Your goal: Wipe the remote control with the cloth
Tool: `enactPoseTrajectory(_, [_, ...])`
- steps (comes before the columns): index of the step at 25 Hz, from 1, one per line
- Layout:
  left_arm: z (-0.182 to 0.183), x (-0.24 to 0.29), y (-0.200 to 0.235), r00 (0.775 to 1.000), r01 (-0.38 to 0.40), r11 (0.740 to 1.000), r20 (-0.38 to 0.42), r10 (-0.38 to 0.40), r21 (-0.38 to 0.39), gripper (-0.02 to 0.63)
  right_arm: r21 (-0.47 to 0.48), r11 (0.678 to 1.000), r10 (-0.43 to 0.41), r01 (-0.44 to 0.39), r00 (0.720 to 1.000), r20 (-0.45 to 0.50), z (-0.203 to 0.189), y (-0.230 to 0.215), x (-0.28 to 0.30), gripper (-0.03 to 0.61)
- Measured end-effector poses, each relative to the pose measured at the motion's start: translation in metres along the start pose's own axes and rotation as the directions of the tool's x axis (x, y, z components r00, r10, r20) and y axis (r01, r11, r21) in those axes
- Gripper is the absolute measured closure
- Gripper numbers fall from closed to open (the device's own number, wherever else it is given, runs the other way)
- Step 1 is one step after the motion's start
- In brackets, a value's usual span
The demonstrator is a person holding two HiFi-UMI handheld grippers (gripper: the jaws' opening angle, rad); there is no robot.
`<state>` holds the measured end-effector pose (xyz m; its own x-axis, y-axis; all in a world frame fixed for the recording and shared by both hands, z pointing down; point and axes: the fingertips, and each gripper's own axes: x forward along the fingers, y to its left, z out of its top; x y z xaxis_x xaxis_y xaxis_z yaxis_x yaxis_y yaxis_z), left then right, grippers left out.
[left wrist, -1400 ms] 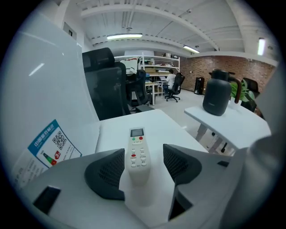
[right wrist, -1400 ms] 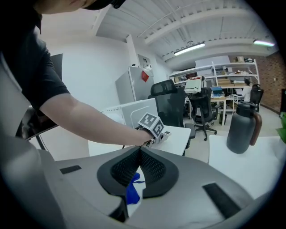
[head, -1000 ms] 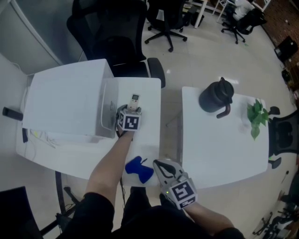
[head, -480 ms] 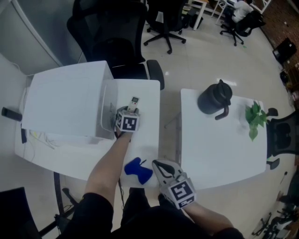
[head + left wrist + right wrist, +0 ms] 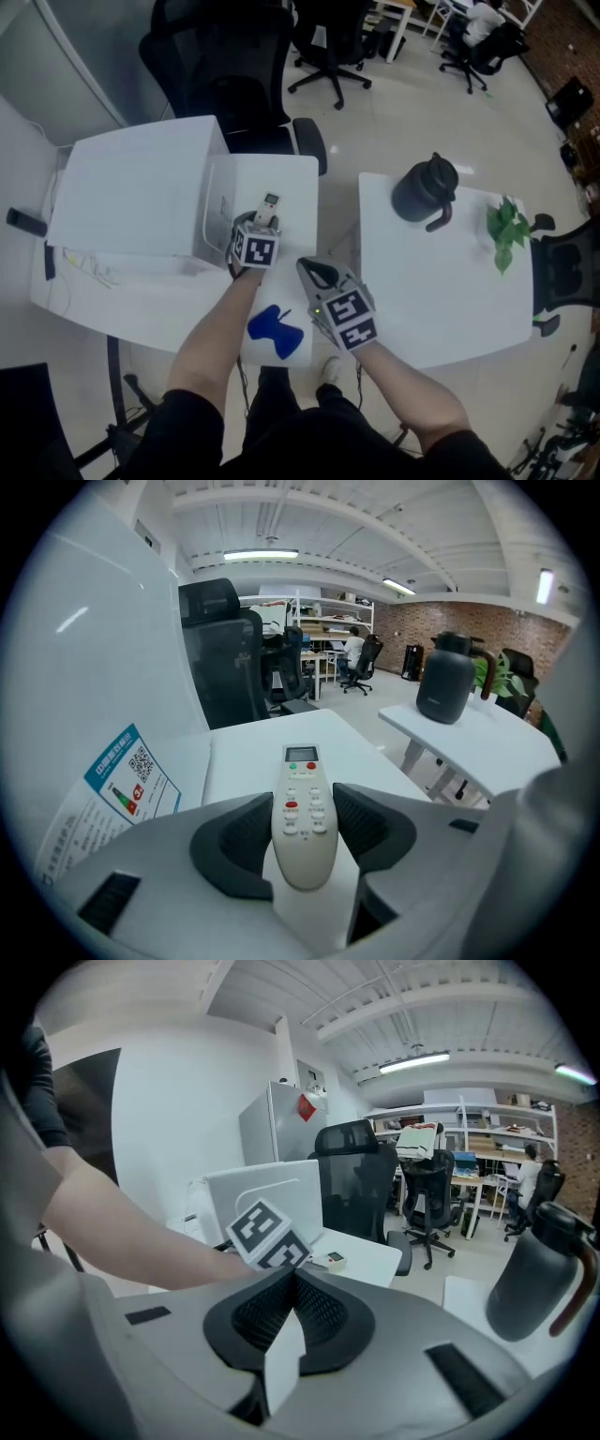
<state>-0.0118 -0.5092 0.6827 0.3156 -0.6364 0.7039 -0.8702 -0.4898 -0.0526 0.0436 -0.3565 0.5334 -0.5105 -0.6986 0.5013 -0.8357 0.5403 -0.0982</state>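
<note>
Grey right gripper [image 5: 310,268] advanced beyond cloth [image 5: 276,334].

Two white tables [image 5: 441,281] stand on a pale glossy floor [image 5: 375,122]; black office chairs [image 5: 225,66] sit behind, under ceiling strip lights [image 5: 261,554].

the remote [image 5: 302,822] is off-white with red and green buttons. the cloth [image 5: 276,330] is blue, the tables [image 5: 441,281] white, the jug [image 5: 424,192] dark grey, the plant [image 5: 504,228] green, the chair [image 5: 230,75] black, the floor [image 5: 394,103] cream. the marker cubes [image 5: 255,249] bear black squares on white.
</note>
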Motion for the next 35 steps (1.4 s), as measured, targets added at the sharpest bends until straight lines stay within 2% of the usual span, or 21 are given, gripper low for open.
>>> enactPoseTrajectory(5, [0.002,-0.028,-0.013,0.999,0.022,1.0,0.032,-0.022,-0.004,0.408,-0.004,1.0,-0.021,0.021,1.0,-0.018,0.012,-0.019,0.019,0.569])
enactPoseTrajectory(12, [0.006,-0.117,-0.043,0.988,0.005,1.0,0.152,-0.006,0.011,0.408,-0.036,0.999,0.03,-0.028,0.999,0.039,0.017,0.009,-0.03,0.569])
enactPoseTrajectory(16, [-0.013,-0.19,-0.073,0.979,-0.034,0.999,0.202,0.026,0.035,0.408,-0.065,0.995,0.074,-0.07,0.995,0.061,0.007,0.028,-0.071,0.569])
enactPoseTrajectory(18, [-0.024,-0.228,-0.083,0.973,-0.06,0.998,0.224,0.054,0.022,0.409,-0.091,0.99,0.111,-0.105,0.992,0.056,0.001,0.041,-0.087,0.569])
enactPoseTrajectory(21, [-0.05,-0.279,-0.097,0.968,-0.087,0.996,0.234,0.086,-0.009,0.408,-0.135,0.977,0.167,-0.163,0.986,0.02,-0.014,0.064,-0.103,0.569])
enactPoseTrajectory(25, [-0.086,-0.329,-0.11,0.966,-0.124,0.992,0.229,0.121,-0.004,0.409,-0.16,0.964,0.21,-0.213,0.977,-0.035,-0.037,0.092,-0.111,0.566])
enactPoseTrajectory(27, [-0.102,-0.346,-0.114,0.965,-0.136,0.991,0.228,0.131,0.005,0.408,-0.175,0.958,0.221,-0.229,0.973,-0.065,-0.051,0.106,-0.11,0.535])
enactPoseTrajectory(31, [-0.125,-0.373,-0.121,0.963,-0.124,0.992,0.243,0.117,0.016,0.408,-0.176,0.958,0.209,-0.225,0.972,-0.105,-0.076,0.123,-0.104,0.517])
enactPoseTrajectory(35, [-0.139,-0.393,-0.126,0.961,-0.092,0.993,0.268,0.068,0.079,0.41,-0.165,0.967,0.166,-0.193,0.972,-0.164,-0.108,0.135,-0.087,0.427])
